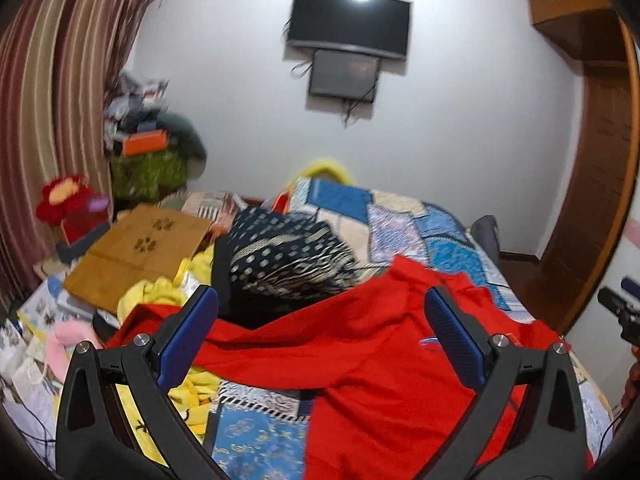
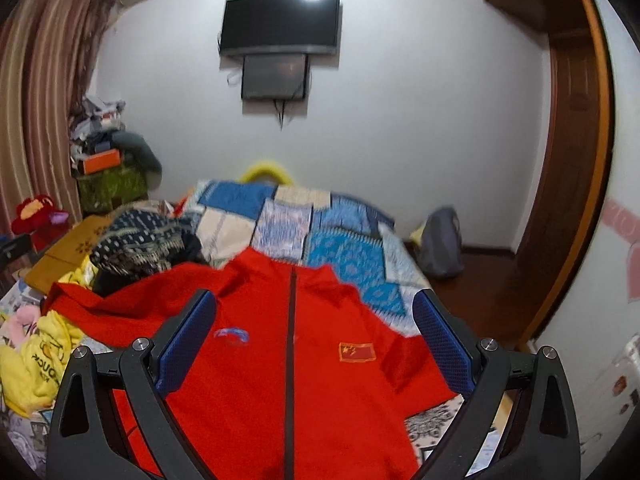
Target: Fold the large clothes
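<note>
Far left, right wrist view: yellow garment (image 2: 30, 364) crumpled at the bed's left edge, printed lettering on it, a pink soft item (image 2: 24, 316) just beside. Tan flat board (image 2: 60, 256) behind that. Dark patterned cloth (image 2: 144, 244) heaped near the board, touching the jacket's upper left shoulder.

Centre: red jacket (image 2: 256, 344) lies front-up on the patchwork quilt (image 2: 344, 240), dark zipper (image 2: 291, 344) running down the middle and closed as far as visible; small flag patch (image 2: 357, 351) on one side of the chest, a blue logo on the other. One sleeve trails off toward the yellow garment (best seen from the left wrist camera).

Left gripper (image 1: 322, 336): fingers spread wide, nothing between them, over the jacket's sleeve-and-shoulder area. Whether it touches the fabric, cannot tell.

Right gripper (image 2: 316, 338): fingers likewise spread wide and empty, straddling the zipper line over the chest.

Back wall: black TV (image 2: 280, 22), smaller screen beneath. Right: wooden door frame (image 2: 576, 184).
</note>
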